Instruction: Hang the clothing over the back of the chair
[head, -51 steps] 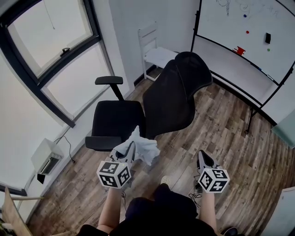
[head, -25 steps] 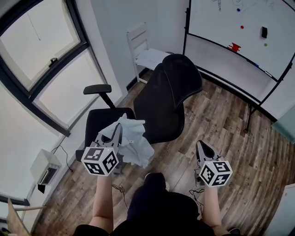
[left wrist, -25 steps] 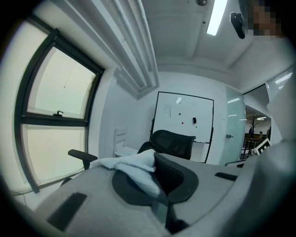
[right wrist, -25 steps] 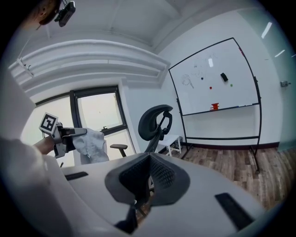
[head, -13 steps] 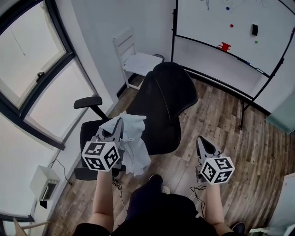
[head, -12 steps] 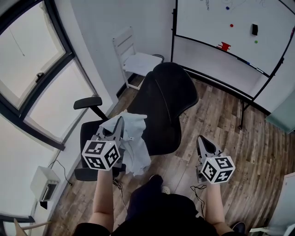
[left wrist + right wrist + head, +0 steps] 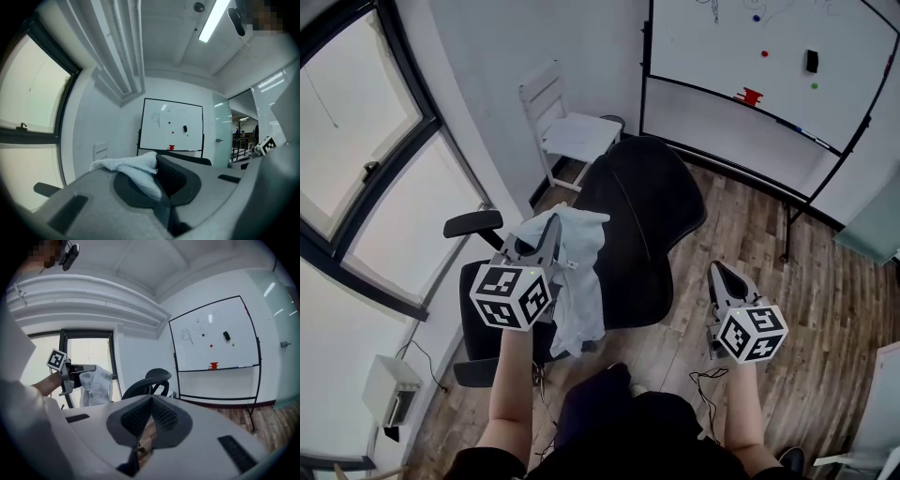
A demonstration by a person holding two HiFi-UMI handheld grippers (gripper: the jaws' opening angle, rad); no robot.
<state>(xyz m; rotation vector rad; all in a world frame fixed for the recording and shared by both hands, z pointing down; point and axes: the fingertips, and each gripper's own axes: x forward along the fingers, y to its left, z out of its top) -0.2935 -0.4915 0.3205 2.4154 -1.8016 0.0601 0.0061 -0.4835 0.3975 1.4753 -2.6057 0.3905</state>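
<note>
Now the crumpled pale cloth garment (image 7: 581,286) hangs clamped in your left gripper (image 7: 553,225), near the black mesh office chair (image 7: 652,216), your right gripper (image 7: 719,274) closed and empty; mid-carry, you likely next need to lift it over the backrest.

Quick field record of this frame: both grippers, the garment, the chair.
left gripper: shut on the garment, raised beside the chair back
right gripper: jaws together, nothing between them, off to the right of the chair
garment: pale cloth, hangs from the left gripper, not yet draped over the chair back
chair back: black, bare
background: whiteboard, white chair by the wall
</note>
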